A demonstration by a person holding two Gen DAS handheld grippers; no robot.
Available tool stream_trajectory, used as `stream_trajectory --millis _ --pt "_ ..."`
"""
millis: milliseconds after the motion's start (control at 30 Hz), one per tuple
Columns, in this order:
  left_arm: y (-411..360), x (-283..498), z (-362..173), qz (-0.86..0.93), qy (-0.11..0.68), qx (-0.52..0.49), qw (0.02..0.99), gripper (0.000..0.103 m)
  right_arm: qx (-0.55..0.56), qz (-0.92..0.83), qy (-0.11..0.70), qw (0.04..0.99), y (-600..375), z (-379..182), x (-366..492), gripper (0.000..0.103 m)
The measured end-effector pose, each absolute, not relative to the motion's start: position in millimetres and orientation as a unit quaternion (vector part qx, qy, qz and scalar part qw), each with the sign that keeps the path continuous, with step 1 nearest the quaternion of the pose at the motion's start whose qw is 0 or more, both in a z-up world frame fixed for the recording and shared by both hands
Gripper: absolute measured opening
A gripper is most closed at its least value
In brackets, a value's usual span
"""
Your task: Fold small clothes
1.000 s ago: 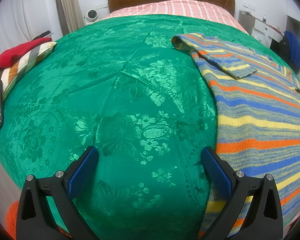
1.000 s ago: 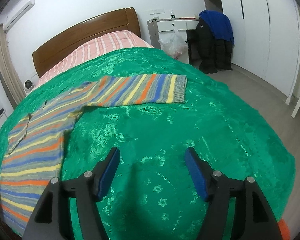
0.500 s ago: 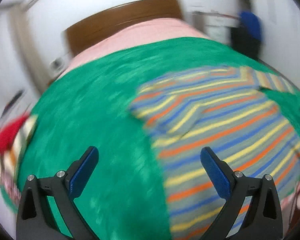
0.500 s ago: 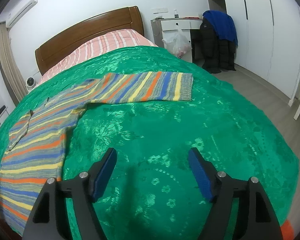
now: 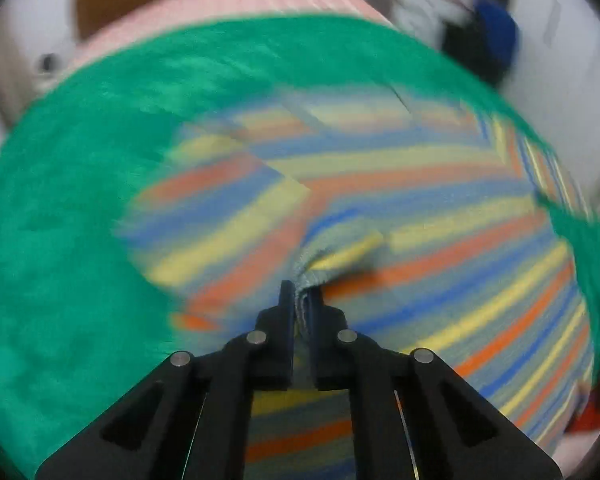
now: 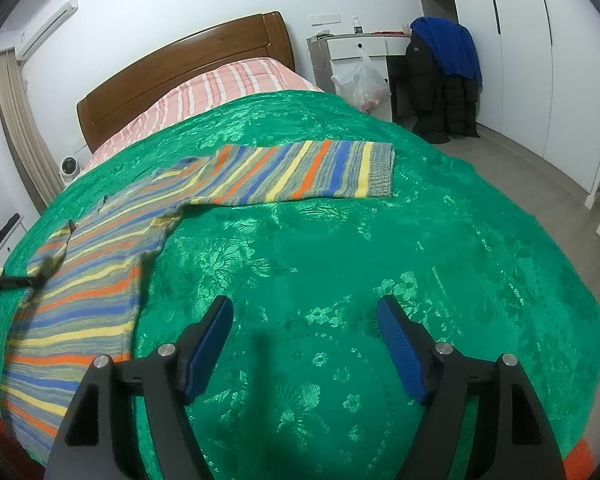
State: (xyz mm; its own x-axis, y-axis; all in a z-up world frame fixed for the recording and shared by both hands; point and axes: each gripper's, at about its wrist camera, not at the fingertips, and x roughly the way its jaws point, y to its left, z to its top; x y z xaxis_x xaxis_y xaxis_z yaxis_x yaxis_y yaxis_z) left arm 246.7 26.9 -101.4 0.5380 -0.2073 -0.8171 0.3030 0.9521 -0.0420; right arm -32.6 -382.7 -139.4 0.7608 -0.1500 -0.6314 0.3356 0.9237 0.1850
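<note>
I am pinching a fold of the striped sweater (image 5: 380, 200) in my left hand-held gripper (image 5: 302, 300), jaws clamped tight on the knit. The sweater is lying on the green bedspread (image 6: 380, 240). My right hand-held gripper (image 6: 306, 344) is hanging wide apart, empty, above bare bedspread.

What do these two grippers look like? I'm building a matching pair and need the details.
Both share one build: the left gripper and right gripper have black angular frames with triangular cut-outs and round silver pins at the joints. The right gripper's fingers carry blue ribbed pads.
</note>
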Motion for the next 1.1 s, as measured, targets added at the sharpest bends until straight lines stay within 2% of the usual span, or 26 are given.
stream_trajectory --millis 133,300,467,700,800,833,900,967,1100 --pt "146 259 -53 -0.046 0.414 -0.096 0.904 0.005 0.14 -0.129 0.323 0.927 -381 -141 -30 0.076" --pt "263 271 -72 0.08 0.425 -0.208 0.877 0.004 0.129 -0.127 0.327 0.927 -377 -143 -26 0.08" --pt "286 273 -118 0.106 0.462 -0.236 0.848 0.003 0.112 -0.128 0.335 0.927 -370 -146 -23 0.081" --pt "301 247 -144 0.134 0.466 -0.265 0.833 0.001 0.1 -0.132 0.342 0.925 -367 -150 -19 0.082" --pt "304 234 -139 0.141 0.463 -0.258 0.836 0.01 0.093 -0.134 0.344 0.925 -364 -151 -18 0.083" --pt "306 230 -135 0.148 0.457 -0.258 0.839 0.028 0.093 -0.134 0.344 0.925 -364 -151 -18 0.083" --pt "310 215 -126 0.141 0.433 -0.271 0.848 0.052 0.096 -0.132 0.343 0.925 -364 -151 -19 0.083" --pt "306 210 -121 0.12 0.426 -0.274 0.854 0.054 0.097 -0.132 0.342 0.925 -364 -151 -19 0.083" --pt "287 219 -133 0.056 0.463 -0.272 0.842 0.058 0.091 -0.134 0.344 0.925 -364 -152 -19 0.085"
